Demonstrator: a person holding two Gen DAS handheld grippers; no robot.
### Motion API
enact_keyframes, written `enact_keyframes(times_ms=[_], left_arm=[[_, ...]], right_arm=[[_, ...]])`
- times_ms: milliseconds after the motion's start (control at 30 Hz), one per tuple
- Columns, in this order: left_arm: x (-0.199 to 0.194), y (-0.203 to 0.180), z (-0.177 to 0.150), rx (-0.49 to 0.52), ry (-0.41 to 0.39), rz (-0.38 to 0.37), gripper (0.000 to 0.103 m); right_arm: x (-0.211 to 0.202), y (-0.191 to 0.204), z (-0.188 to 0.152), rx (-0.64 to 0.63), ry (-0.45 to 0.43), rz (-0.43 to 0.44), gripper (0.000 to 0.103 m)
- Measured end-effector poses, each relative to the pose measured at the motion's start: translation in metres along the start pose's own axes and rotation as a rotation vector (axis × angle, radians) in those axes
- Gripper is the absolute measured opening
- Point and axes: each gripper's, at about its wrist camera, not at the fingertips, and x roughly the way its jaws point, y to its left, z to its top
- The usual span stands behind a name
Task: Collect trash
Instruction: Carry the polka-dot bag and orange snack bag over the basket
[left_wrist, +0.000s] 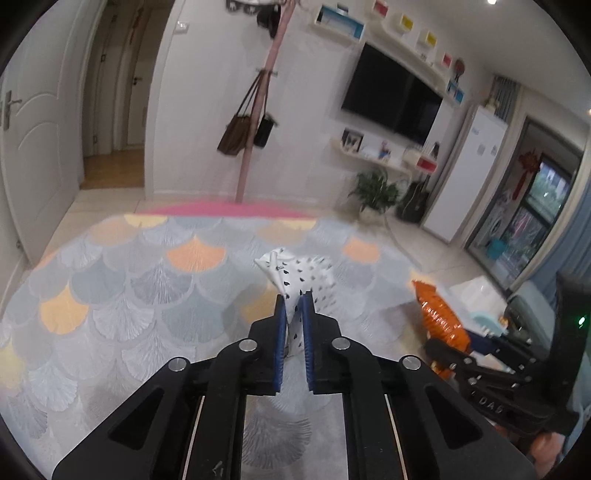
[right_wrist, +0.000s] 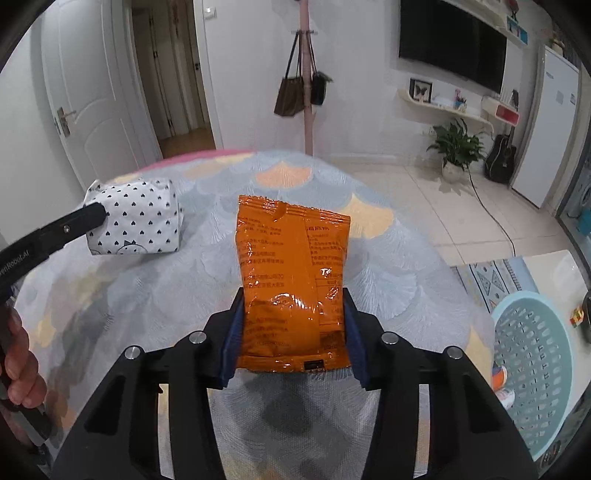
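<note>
A white tissue pack with small black hearts (left_wrist: 295, 275) is pinched at its near corner by my left gripper (left_wrist: 294, 304), whose blue pads are shut on it above the patterned cloth. The same tissue pack (right_wrist: 138, 221) shows at the left of the right wrist view, with the left gripper's black finger (right_wrist: 92, 214) on its end. My right gripper (right_wrist: 291, 314) is shut on an orange snack bag (right_wrist: 291, 273), blue pads pressing both sides of its lower half. The orange bag (left_wrist: 439, 314) and the right gripper's body (left_wrist: 491, 384) appear at the right of the left wrist view.
A scallop-patterned cloth (right_wrist: 369, 266) covers the table. A light blue perforated basket (right_wrist: 532, 365) stands low on the right, beside a small white table. A pink coat stand with bags (right_wrist: 308, 88), a potted plant (right_wrist: 458, 147), a guitar and a tiled floor lie beyond. A hand (right_wrist: 18, 369) holds the left tool.
</note>
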Motion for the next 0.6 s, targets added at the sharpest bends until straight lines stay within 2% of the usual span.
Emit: enact_keyframes(times_ms=[267, 600], left_arm=[[-0.016, -0.006, 0.001, -0.002, -0.074, -0.012, 0.003], [-0.035, -0.056, 0.004, 0.067, -0.105, -0.166, 0.003]], right_arm=[[-0.048, 0.002, -0.009, 0.022, -0.216, -0.055, 0.045], [-0.109, -0.030, -0.019, 0.052, -0.302, -0.151, 0.045]])
